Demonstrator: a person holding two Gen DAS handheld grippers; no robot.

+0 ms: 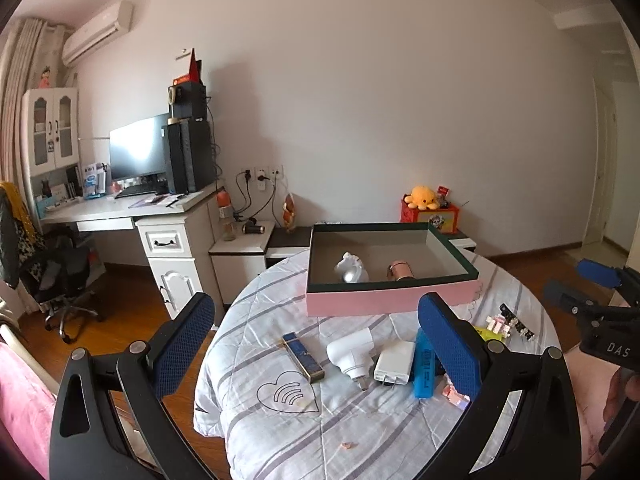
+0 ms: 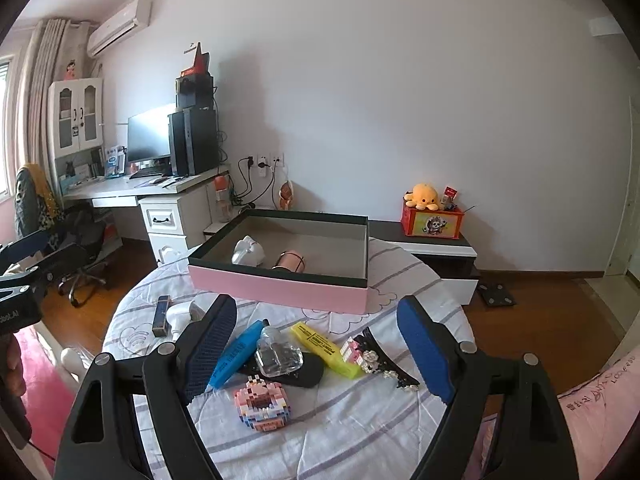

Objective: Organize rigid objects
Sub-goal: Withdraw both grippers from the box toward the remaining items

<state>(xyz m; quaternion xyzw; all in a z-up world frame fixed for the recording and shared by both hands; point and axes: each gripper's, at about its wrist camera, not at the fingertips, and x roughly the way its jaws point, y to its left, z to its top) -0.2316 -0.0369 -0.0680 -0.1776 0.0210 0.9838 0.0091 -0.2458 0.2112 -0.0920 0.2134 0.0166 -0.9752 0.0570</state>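
A pink box [image 1: 384, 300] [image 2: 280, 288] with a dark rim stands at the far side of a round table; a white figurine [image 1: 351, 269] [image 2: 248, 253] and a pink cylinder [image 1: 400, 270] [image 2: 291, 261] lie inside. My left gripper [image 1: 316, 344] is open and empty above a dark blue lipstick box [image 1: 303, 357], a white plug adapter [image 1: 352, 354], a white charger [image 1: 395, 363] and a blue highlighter [image 1: 424, 368]. My right gripper [image 2: 316, 344] is open and empty above the blue highlighter [image 2: 236, 354], a glass bottle [image 2: 278, 352], a yellow highlighter [image 2: 324, 350], a pink brick model [image 2: 262, 402] and a black hair clip [image 2: 380, 354].
The table wears a striped quilted cloth [image 1: 320, 432] [image 2: 360, 420]. A desk with monitor [image 1: 138, 156] and an office chair [image 1: 60, 276] stand at left. A low cabinet holds an orange box with a yellow plush [image 2: 428, 212]. Pink bedding [image 2: 592, 420] lies at lower right.
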